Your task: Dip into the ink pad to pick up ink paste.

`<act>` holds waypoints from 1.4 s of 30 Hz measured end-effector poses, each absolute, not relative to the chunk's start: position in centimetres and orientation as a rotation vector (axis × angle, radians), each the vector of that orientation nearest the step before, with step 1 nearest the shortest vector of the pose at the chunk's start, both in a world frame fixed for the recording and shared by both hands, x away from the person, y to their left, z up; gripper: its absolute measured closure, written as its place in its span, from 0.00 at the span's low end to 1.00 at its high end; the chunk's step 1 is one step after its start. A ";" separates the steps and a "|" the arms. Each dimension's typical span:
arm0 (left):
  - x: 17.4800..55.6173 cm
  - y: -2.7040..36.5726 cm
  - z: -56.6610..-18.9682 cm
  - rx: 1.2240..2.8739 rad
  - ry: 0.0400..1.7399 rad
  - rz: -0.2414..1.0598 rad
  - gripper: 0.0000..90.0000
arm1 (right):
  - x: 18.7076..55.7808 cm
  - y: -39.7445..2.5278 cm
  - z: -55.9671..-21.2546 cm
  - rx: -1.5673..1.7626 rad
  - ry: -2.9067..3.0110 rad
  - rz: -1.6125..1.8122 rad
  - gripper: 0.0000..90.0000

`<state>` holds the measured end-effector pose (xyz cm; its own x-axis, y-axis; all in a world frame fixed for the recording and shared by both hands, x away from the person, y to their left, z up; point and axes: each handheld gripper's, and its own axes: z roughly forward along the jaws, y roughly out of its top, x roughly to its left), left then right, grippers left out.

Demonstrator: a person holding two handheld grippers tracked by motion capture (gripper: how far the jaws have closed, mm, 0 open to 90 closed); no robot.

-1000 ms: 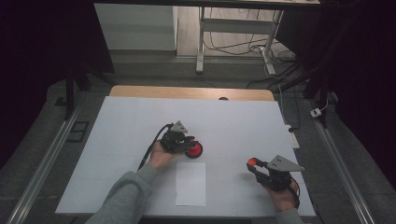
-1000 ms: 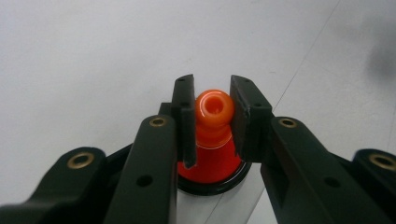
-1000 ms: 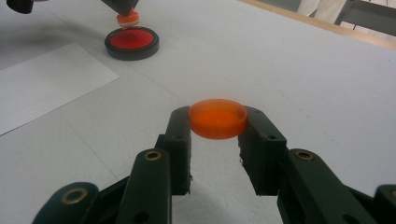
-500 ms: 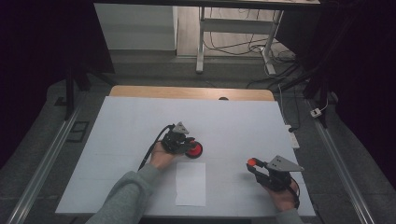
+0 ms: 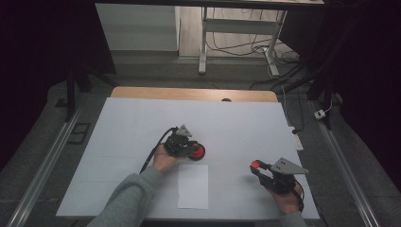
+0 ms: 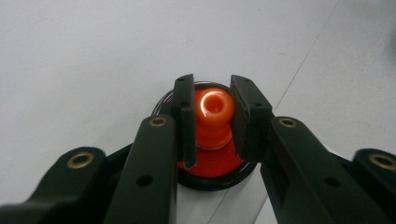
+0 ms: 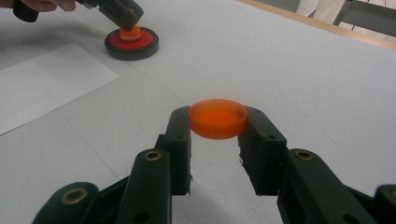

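Note:
A red disc with a black rim (image 5: 198, 152) lies on the white table (image 5: 236, 123) near its middle. An orange knob (image 6: 213, 109) stands up from the disc, and my left gripper (image 6: 212, 119) is shut on that knob from above. The right gripper view shows the same disc (image 7: 144, 39) far off, with the left gripper (image 7: 126, 21) on it. My right gripper (image 7: 217, 123) is shut on a shallow orange cap (image 7: 217, 117), held just above the table. In the high view that cap (image 5: 256, 164) is at the front right.
A white sheet of paper (image 5: 193, 186) lies flat on the table between the two hands, near the front edge. A wooden strip (image 5: 189, 93) runs along the table's far edge. Desk legs and cables (image 5: 236, 42) stand on the floor beyond.

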<state>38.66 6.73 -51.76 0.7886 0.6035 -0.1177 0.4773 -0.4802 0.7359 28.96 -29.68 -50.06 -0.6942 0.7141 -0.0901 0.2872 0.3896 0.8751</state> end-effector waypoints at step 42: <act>38.0 6.9 -52.4 2.146 0.754 0.253 0.81 | 28.9 -30.0 -49.9 0.868 2.180 1.249 0.72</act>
